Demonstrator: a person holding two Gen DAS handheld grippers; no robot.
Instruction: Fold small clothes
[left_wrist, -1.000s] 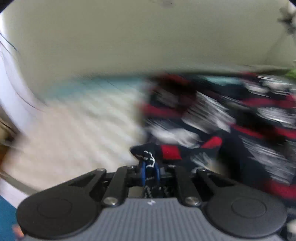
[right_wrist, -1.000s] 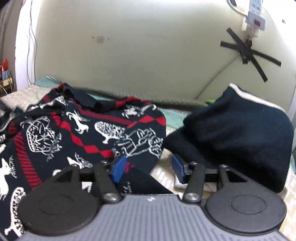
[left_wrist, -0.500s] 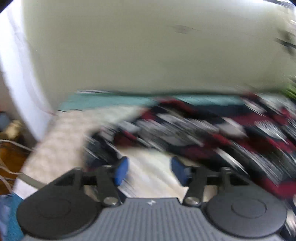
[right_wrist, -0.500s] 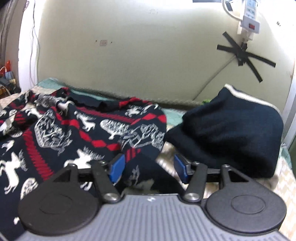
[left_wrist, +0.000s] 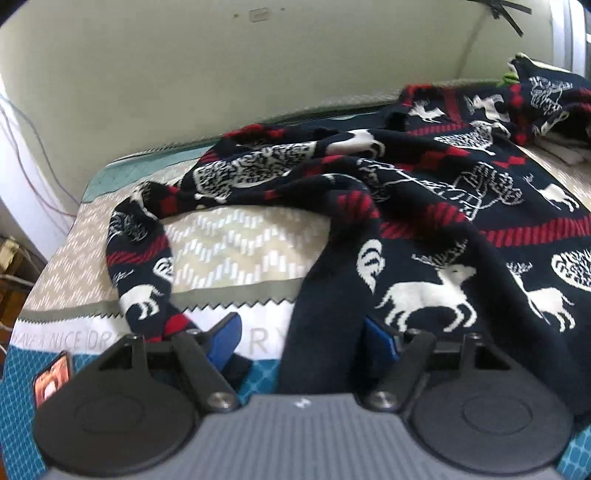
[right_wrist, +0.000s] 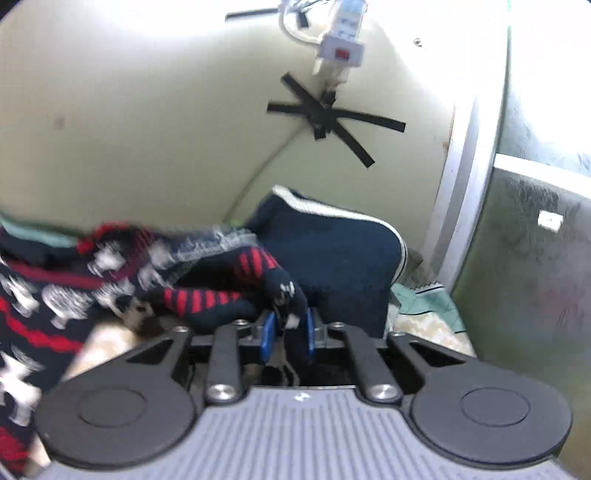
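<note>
A navy sweater with red bands and white reindeer (left_wrist: 424, 236) lies spread and rumpled on the bed. Its left sleeve (left_wrist: 140, 258) curls down toward my left gripper (left_wrist: 303, 341), which is open, with the sweater's lower hem edge lying between its blue pads. In the right wrist view my right gripper (right_wrist: 288, 332) is shut on the sweater's other sleeve end (right_wrist: 284, 291) and holds it lifted off the bed, with the sweater body (right_wrist: 55, 295) trailing to the left.
A folded navy garment with white trim (right_wrist: 332, 251) is stacked behind the right gripper by the wall. The patterned bedspread (left_wrist: 236, 251) shows under the sweater. A phone (left_wrist: 51, 376) lies at the bed's front left. A window frame (right_wrist: 465, 221) stands at the right.
My left gripper let go of the sleeve, opened and dropped to the hem. My right gripper, open before, closed on the other sleeve end and lifted it rightward.
</note>
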